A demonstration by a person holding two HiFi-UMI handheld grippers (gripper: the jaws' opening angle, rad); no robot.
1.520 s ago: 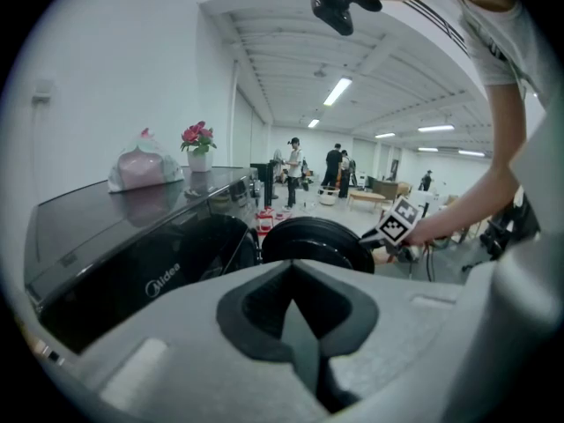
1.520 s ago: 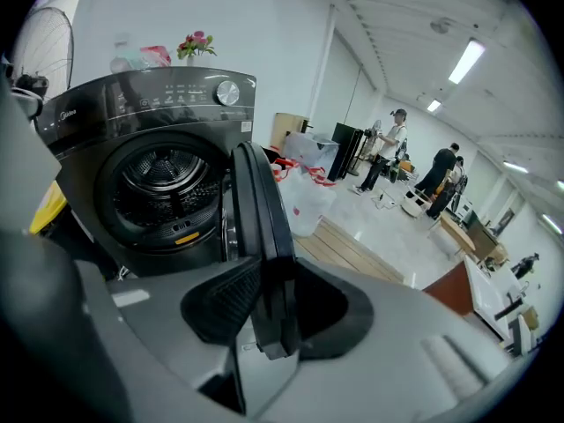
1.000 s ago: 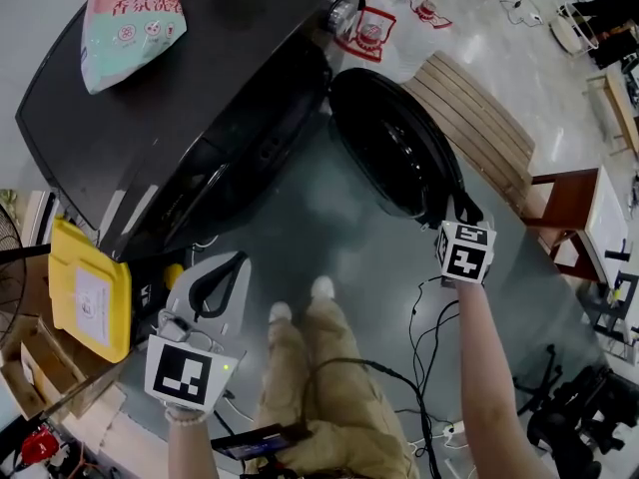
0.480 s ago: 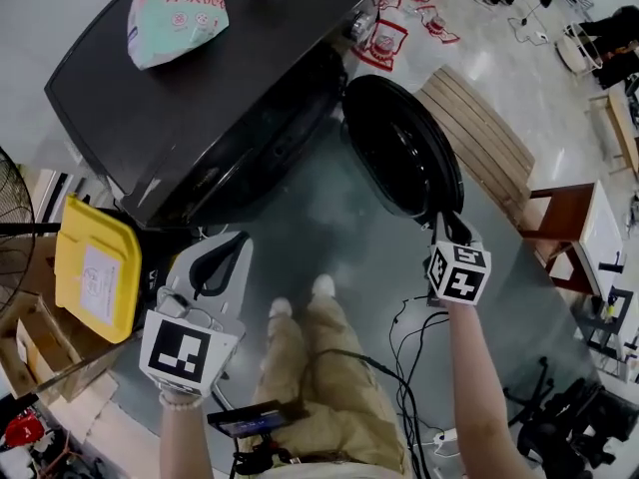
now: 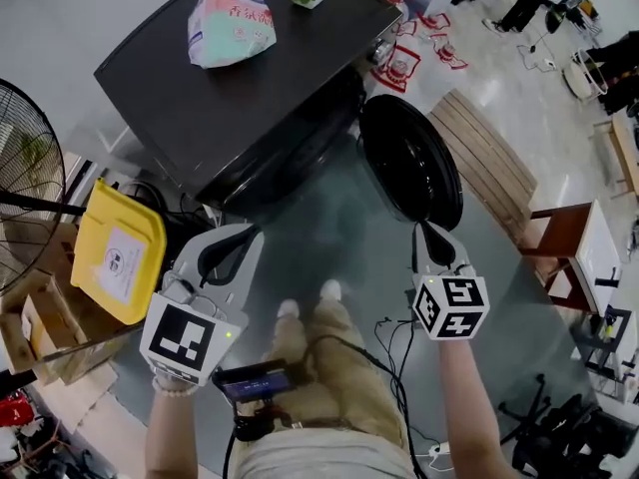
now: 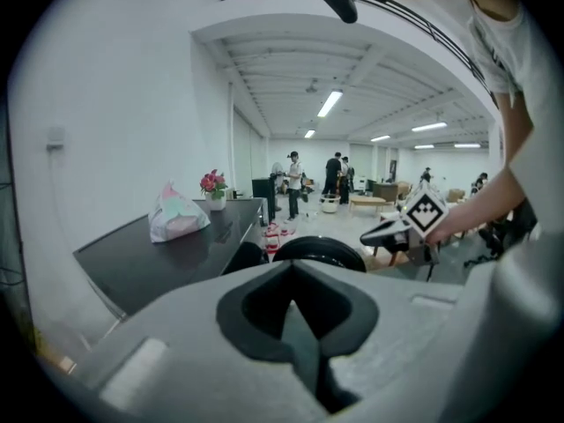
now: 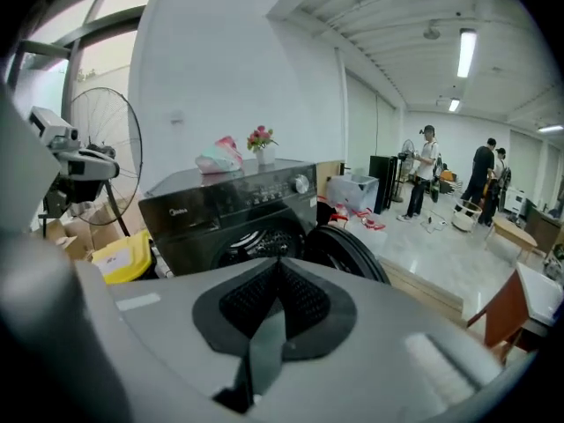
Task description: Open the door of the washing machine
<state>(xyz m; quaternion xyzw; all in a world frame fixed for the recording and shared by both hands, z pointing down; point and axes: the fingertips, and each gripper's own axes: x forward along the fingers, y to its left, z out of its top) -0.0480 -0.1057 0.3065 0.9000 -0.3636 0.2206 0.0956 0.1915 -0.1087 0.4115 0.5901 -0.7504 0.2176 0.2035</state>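
Grey floor (image 5: 339, 218). Door (image 5: 409, 163) hangs wide open ahead of right tool (image 5: 431, 236), now off its rim, jaws just closed, empty. Left tool (image 5: 225, 252) closed too. Task looks done.

The fan (image 5: 28, 183) is cut off by the head view's left edge; print on the bag (image 5: 232, 23) atop the washing machine (image 5: 250, 98) is too small to read; its drum opening (image 5: 295, 153) shows only as darkness there; distant people (image 6: 339, 174) are too small to tell apart.
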